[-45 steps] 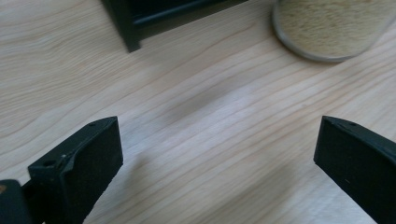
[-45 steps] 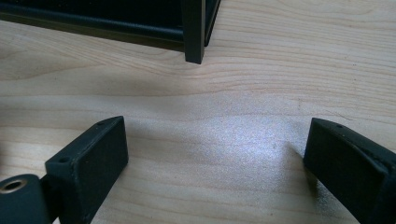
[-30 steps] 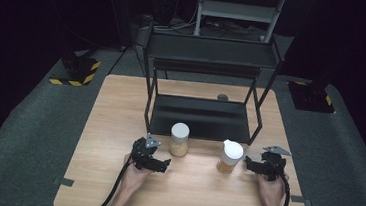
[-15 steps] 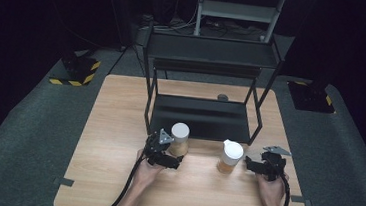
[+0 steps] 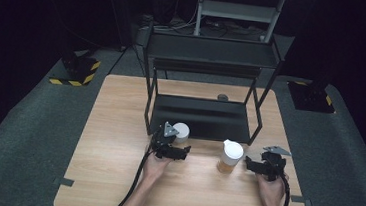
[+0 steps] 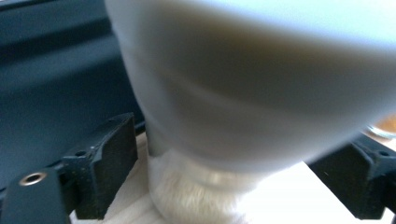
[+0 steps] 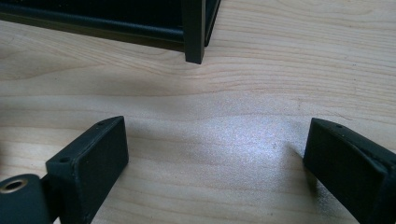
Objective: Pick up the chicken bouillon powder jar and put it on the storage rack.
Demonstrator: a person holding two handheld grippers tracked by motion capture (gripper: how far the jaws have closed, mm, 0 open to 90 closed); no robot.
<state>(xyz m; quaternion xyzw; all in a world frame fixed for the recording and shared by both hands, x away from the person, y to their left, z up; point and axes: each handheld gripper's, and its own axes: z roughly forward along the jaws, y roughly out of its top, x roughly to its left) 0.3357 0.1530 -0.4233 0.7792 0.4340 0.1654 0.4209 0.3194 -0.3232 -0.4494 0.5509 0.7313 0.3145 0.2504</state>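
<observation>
Jar [image 5: 180,131] with white lid stands on the worktop [image 5: 114,177] at the rack's [image 5: 210,60] seven o'clock, between the closing left hand-held gripper [image 5: 177,141] jaws, seemingly not yet pinched; right hand-held gripper [image 5: 251,165] spread.

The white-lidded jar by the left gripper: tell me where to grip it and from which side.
Grip the jar on its round body below the lid, coming in level from the person's side, since the rack stands right behind it. It stands upright, and the left gripper already has it between its closing jaws.
</observation>
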